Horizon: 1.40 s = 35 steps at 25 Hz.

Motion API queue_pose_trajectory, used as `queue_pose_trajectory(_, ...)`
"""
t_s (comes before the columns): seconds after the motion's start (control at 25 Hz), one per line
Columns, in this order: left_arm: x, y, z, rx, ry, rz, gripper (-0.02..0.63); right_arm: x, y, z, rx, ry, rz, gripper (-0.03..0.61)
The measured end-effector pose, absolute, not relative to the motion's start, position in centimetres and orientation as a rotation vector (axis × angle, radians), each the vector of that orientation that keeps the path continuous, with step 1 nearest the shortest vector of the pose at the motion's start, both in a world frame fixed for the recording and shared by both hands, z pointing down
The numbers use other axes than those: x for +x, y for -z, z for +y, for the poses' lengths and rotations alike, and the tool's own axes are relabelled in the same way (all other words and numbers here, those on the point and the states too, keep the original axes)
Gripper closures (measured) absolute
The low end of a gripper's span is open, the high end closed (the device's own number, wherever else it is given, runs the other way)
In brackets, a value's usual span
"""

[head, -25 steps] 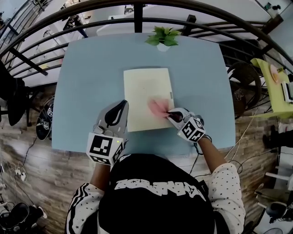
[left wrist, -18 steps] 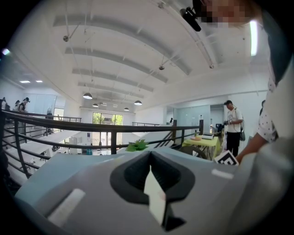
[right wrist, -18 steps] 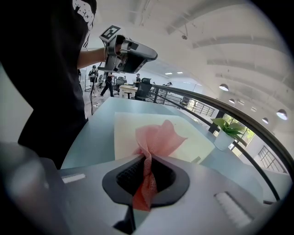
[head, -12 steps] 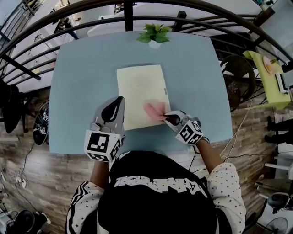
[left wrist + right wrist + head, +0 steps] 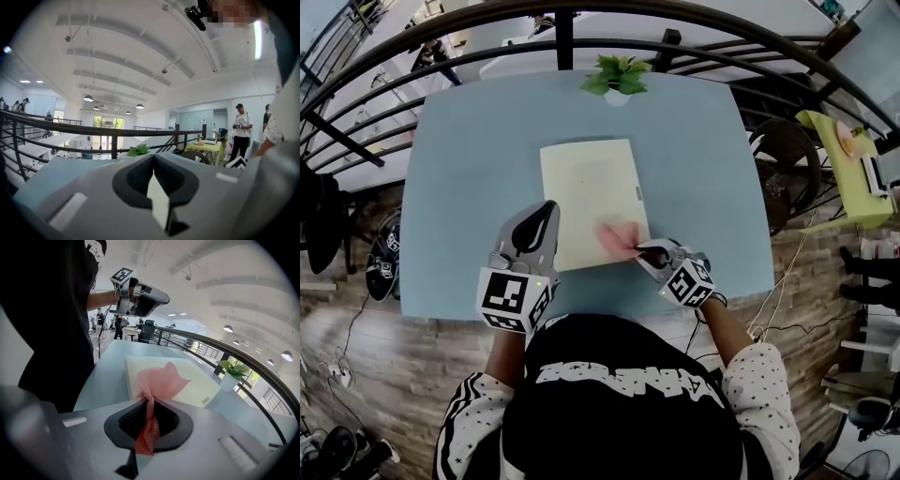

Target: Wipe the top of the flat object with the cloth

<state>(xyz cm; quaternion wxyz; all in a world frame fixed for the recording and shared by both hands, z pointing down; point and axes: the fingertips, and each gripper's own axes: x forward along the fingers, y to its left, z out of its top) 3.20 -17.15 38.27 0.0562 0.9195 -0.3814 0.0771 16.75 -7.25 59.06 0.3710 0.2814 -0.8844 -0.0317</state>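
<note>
Blue table (image 5: 450, 187): R gripper (image 5: 643, 251) pinches pink cloth (image 5: 617, 236) on flat object (image 5: 586, 183), 5 o'clock corner. L gripper (image 5: 545, 210) clamps its 8 o'clock edge

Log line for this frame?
right gripper: shut on pink cloth | pink cloth: on board, near-right corner | left gripper: shut, at board's left edge

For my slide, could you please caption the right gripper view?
Right gripper shut on a pink cloth laid on the cream flat object.
</note>
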Motion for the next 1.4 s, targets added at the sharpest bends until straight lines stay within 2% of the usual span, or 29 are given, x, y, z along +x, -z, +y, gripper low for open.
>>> queue_pose_trajectory(0.28,2.6,-38.0,-17.1,2.781,-0.238,-1.178,0.614,16.2,-57.3,-7.7,0.843,0.018,-2.338,0.56)
queue_pose_trajectory(0.76,1.9,-37.4,-16.8,2.776,-0.288,-1.244,0.614,17.6,-44.6,-13.0,1.408,-0.213,-2.704,0.56)
queue_pose_trajectory(1.4,-0.2,-37.2,-16.3,2.764,-0.314,-1.296,0.614,13.9,-37.6,-13.2,1.416,-0.108,-2.876,0.56)
